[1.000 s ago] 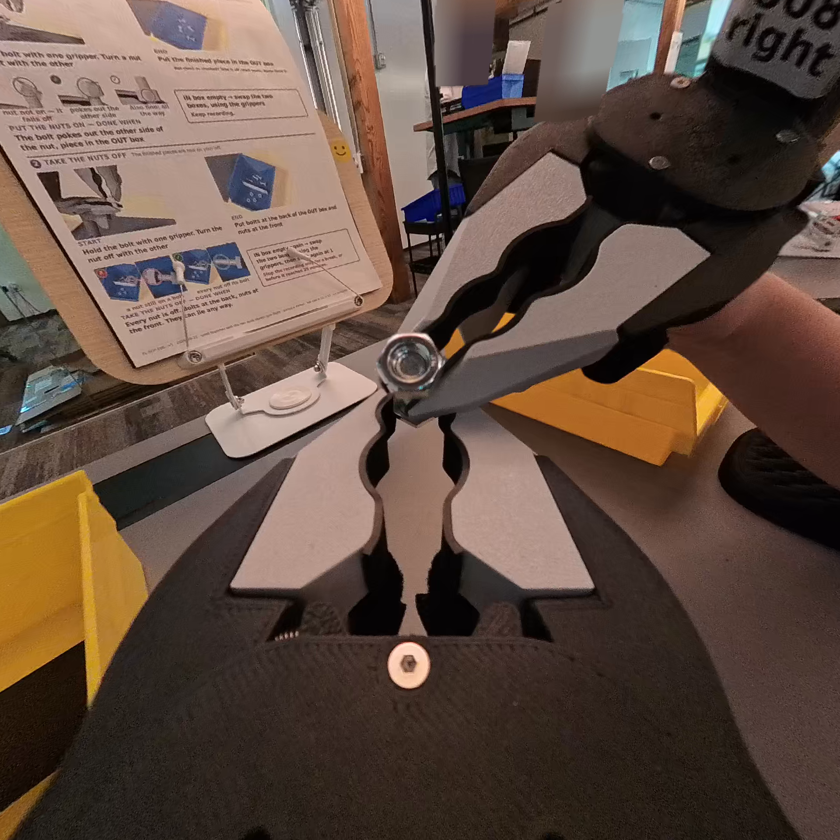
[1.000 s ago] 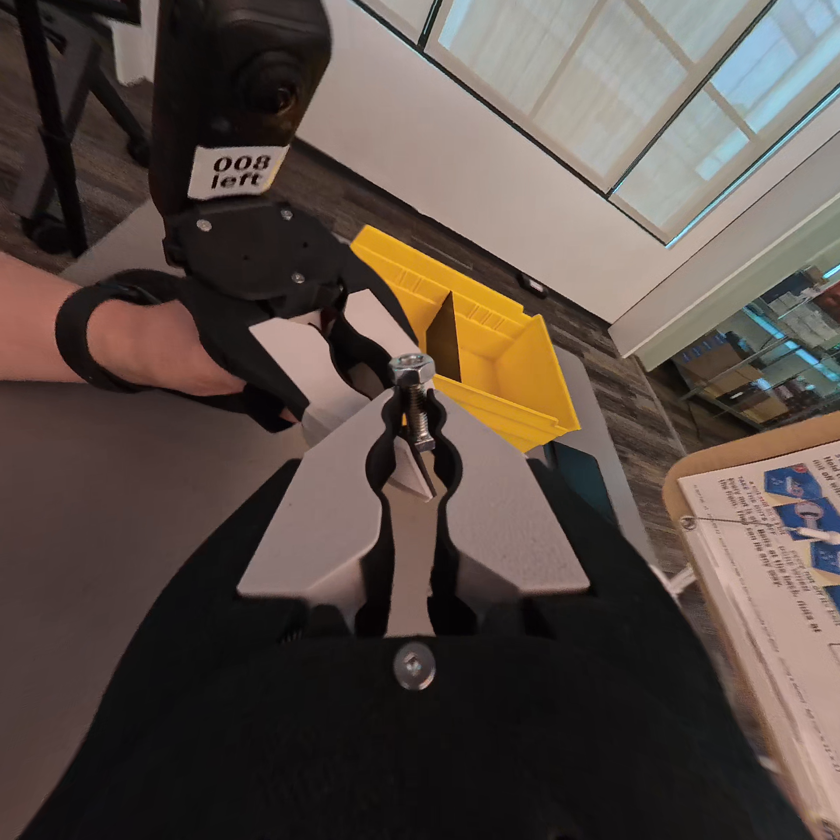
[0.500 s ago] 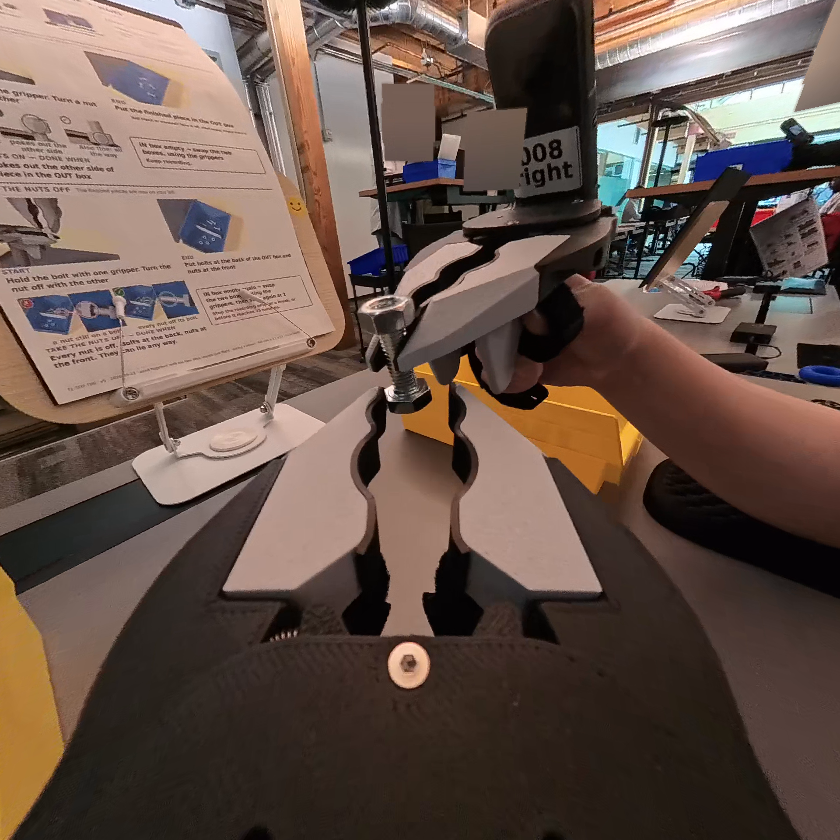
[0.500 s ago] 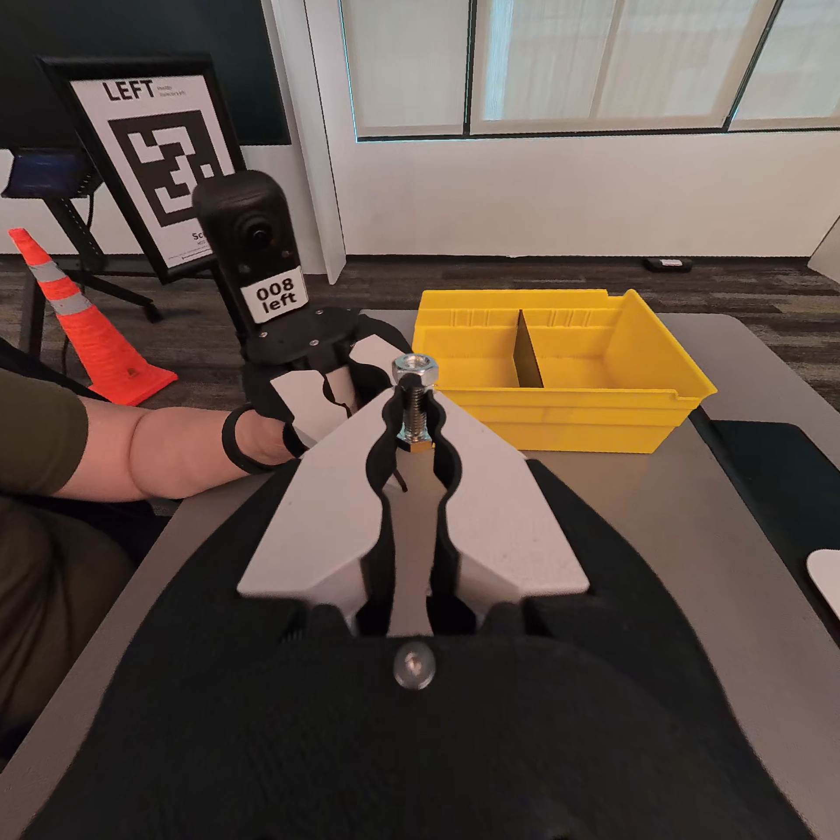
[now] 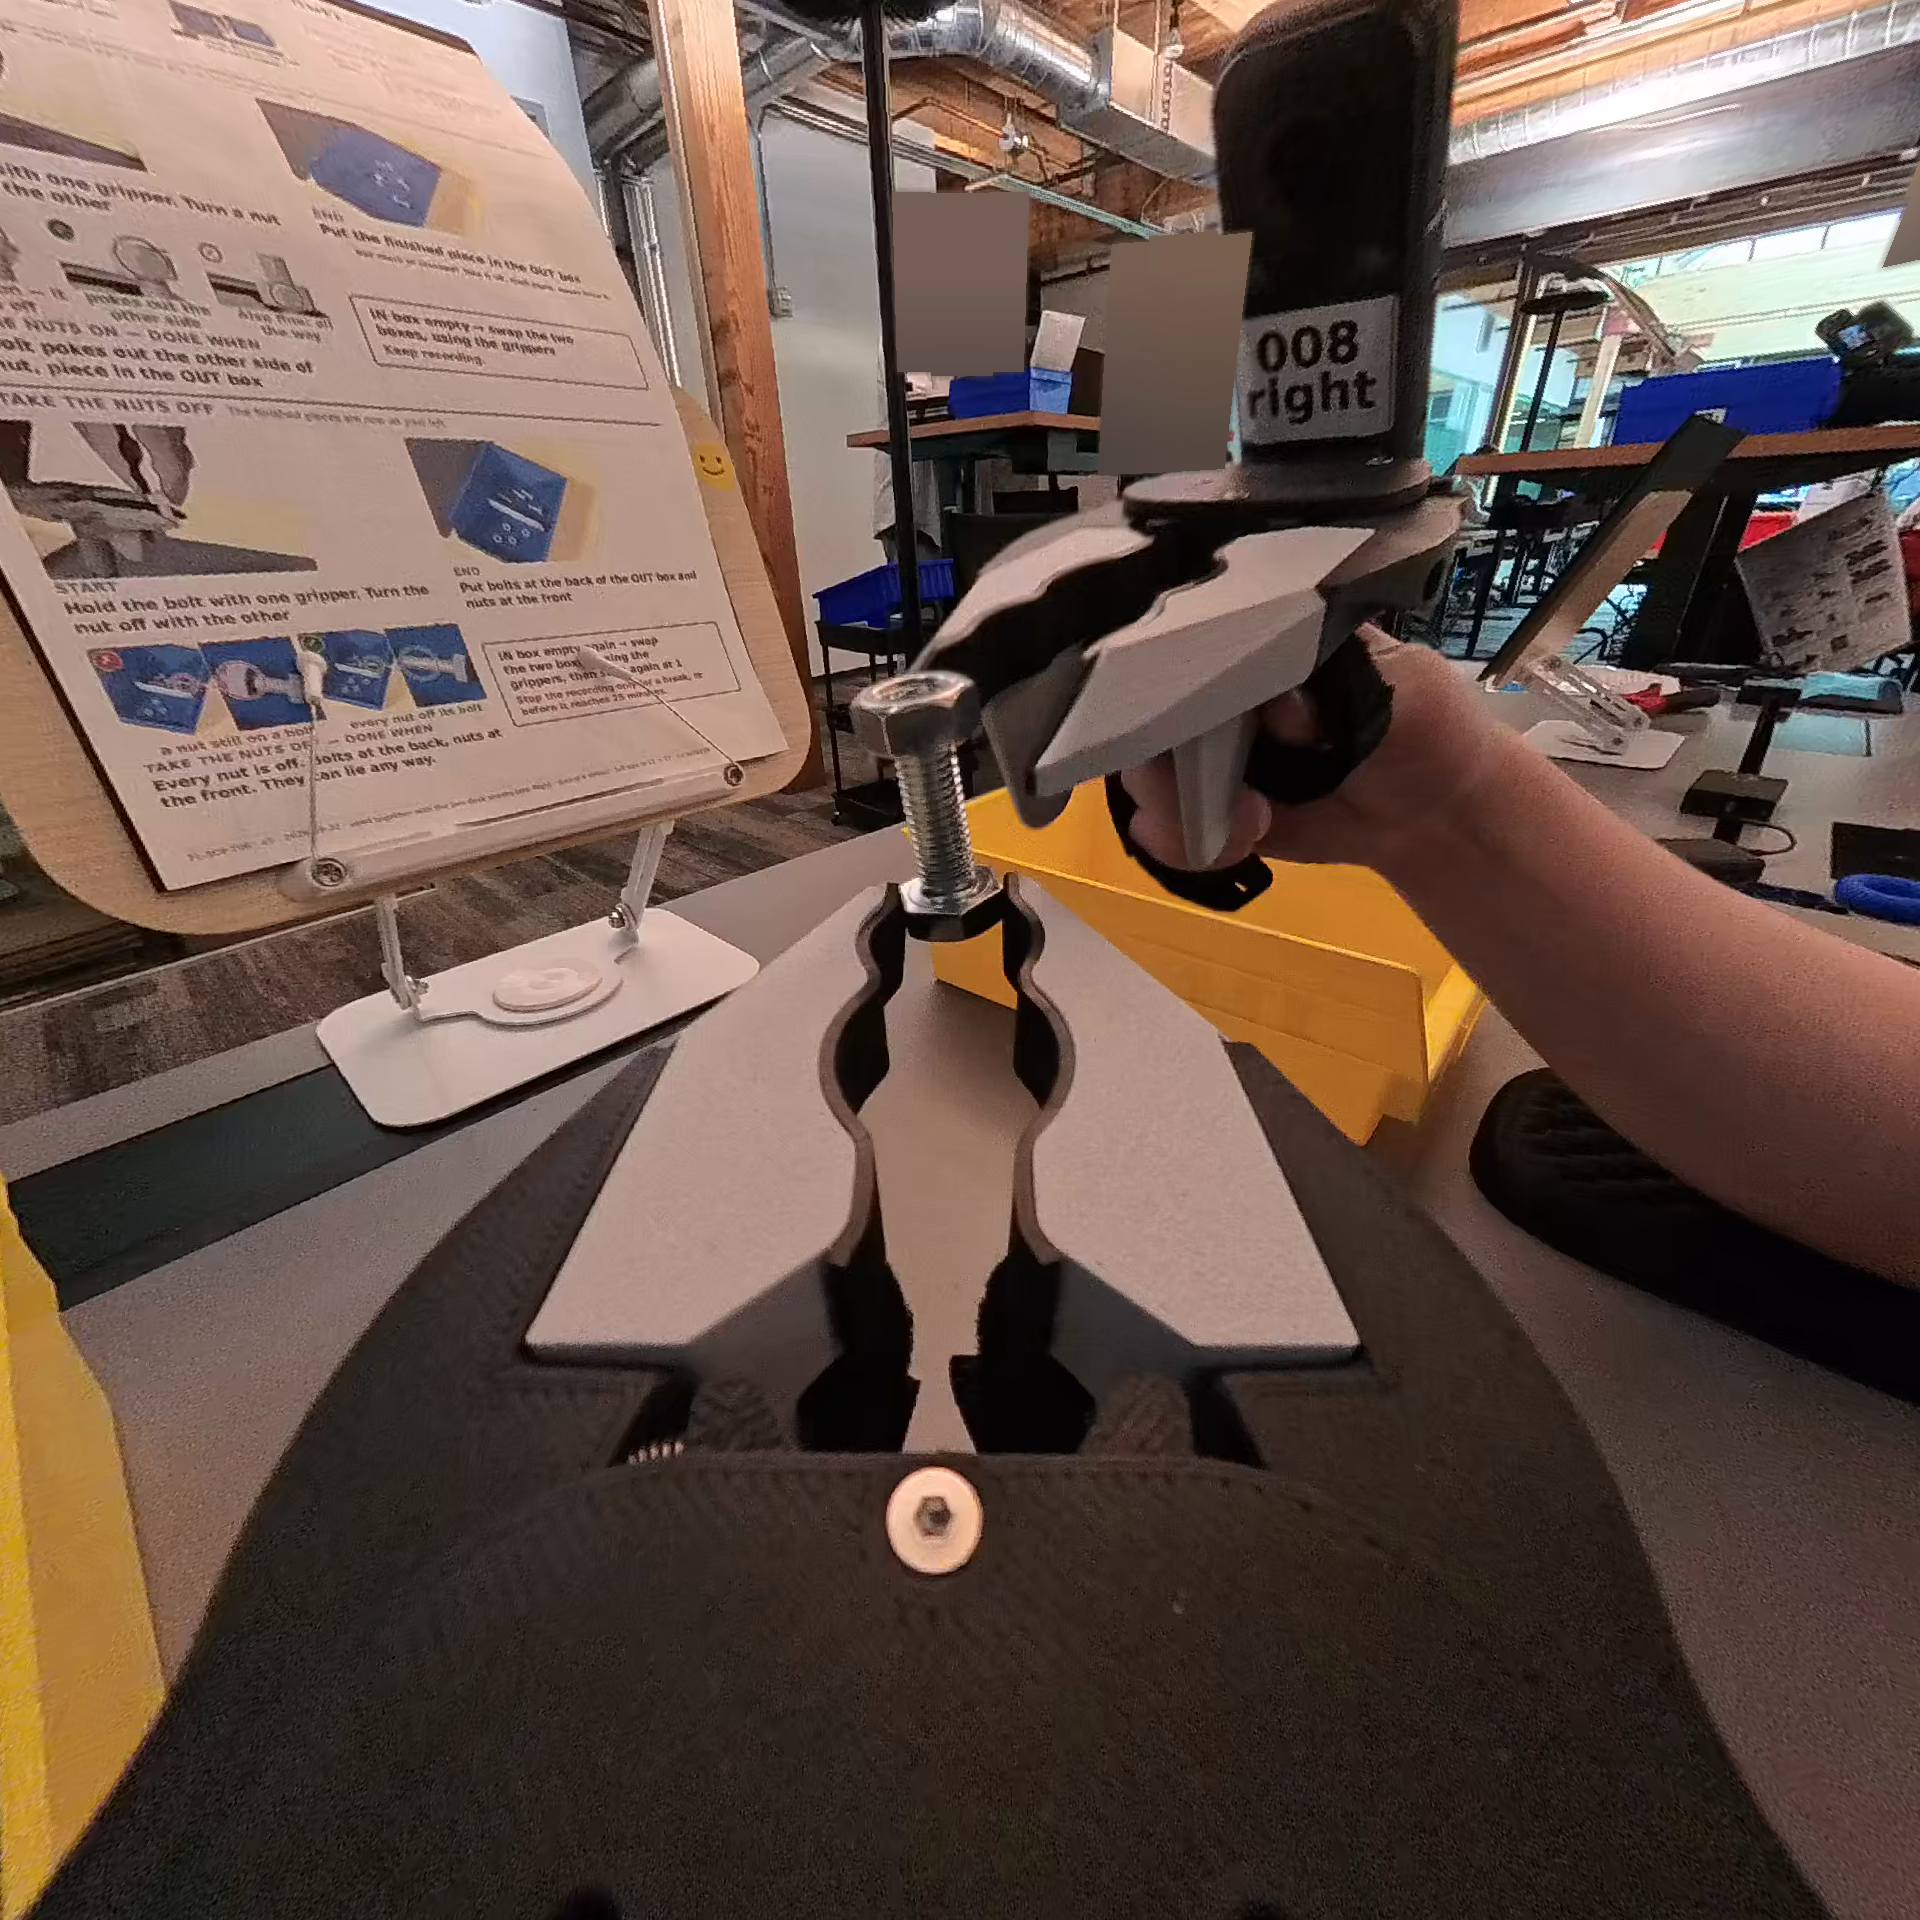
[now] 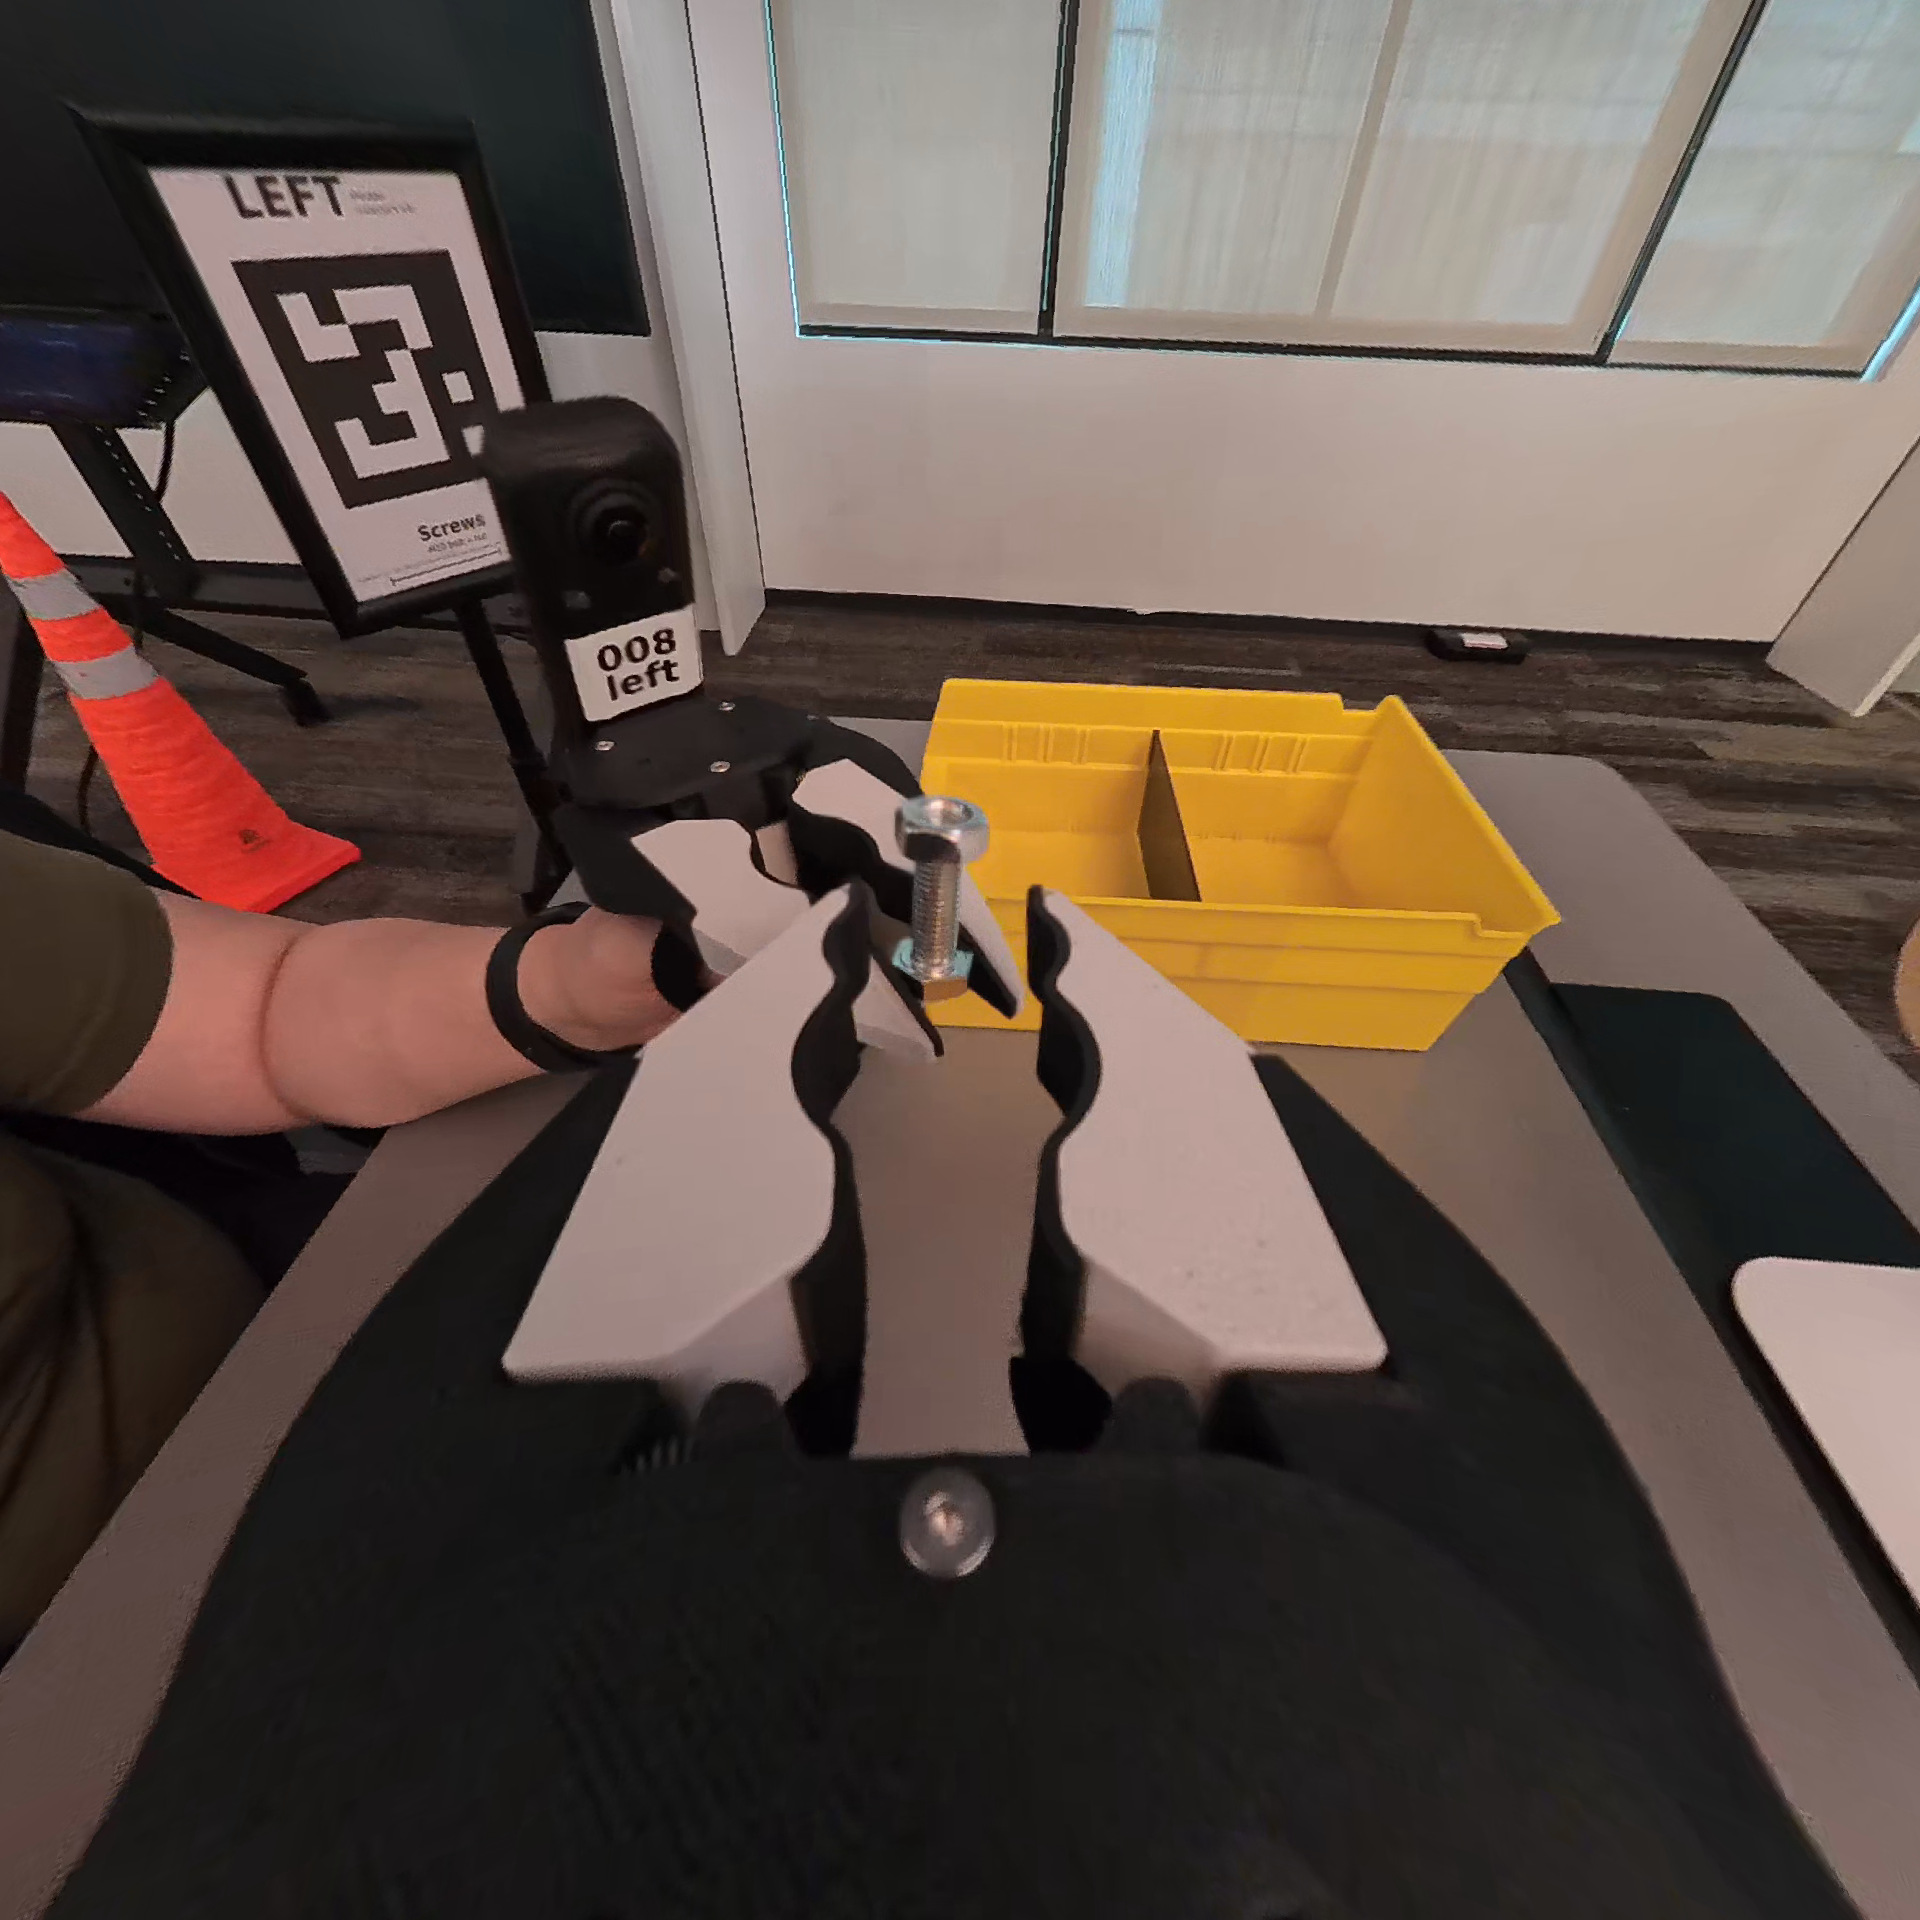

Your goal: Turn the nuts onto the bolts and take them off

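**Bolt stood upright in the air, nut at its foot pinched by the left gripper, right gripper spread beside it.**

The bolt (image 6: 938, 883) is held with its long axis vertical, head up; the nut (image 5: 948, 902) at its lower end is clamped between the tips of the left gripper (image 5: 943, 914). The right gripper (image 6: 940, 930) is seen parted, the shank lying between its tips untouched, so it is judged the nearer tool for the next hold. The yellow bin (image 6: 1382, 831), divided in two, is set at the bench's far edge. Printed tags are borne by both grippers, and a sheet on a stand (image 5: 343, 436) and a marker sign (image 6: 353, 395) carry writing, not repeated here.
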Demonstrator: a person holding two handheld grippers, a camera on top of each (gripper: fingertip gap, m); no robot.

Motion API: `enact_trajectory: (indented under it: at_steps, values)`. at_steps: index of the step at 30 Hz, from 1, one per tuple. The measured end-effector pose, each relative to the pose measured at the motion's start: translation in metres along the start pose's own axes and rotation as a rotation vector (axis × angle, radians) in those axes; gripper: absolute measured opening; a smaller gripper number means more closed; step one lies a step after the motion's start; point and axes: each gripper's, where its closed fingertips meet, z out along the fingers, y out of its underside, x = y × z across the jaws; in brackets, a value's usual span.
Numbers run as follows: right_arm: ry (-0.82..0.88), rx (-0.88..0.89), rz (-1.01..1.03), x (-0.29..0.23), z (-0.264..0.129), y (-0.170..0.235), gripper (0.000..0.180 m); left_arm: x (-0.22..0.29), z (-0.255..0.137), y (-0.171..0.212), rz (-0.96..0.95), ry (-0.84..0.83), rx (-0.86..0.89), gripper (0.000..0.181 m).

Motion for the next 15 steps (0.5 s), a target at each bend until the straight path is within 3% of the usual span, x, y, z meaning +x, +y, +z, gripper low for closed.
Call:
enact_trajectory:
  at_steps: [6,9,11,13,15]
  values:
    - [-0.007,-0.045,-0.088,-0.011,0.001,0.000,0.037,-0.001,0.003,0.008,0.049,-0.031,-0.051,0.017]
    - [-0.001,-0.102,-0.177,-0.017,-0.003,0.005,0.019,-0.002,0.003,0.009,0.058,-0.046,-0.060,0.017]
    - [0.005,-0.088,-0.181,-0.018,-0.005,0.000,0.018,-0.004,0.003,0.011,0.049,-0.048,-0.067,0.017]
    - [0.039,-0.081,-0.154,-0.013,-0.005,-0.003,0.027,-0.006,0.003,0.011,0.049,-0.055,-0.067,0.017]
    - [0.084,-0.079,-0.148,-0.005,-0.002,-0.002,0.052,-0.005,0.003,0.011,0.055,-0.056,-0.069,0.017]
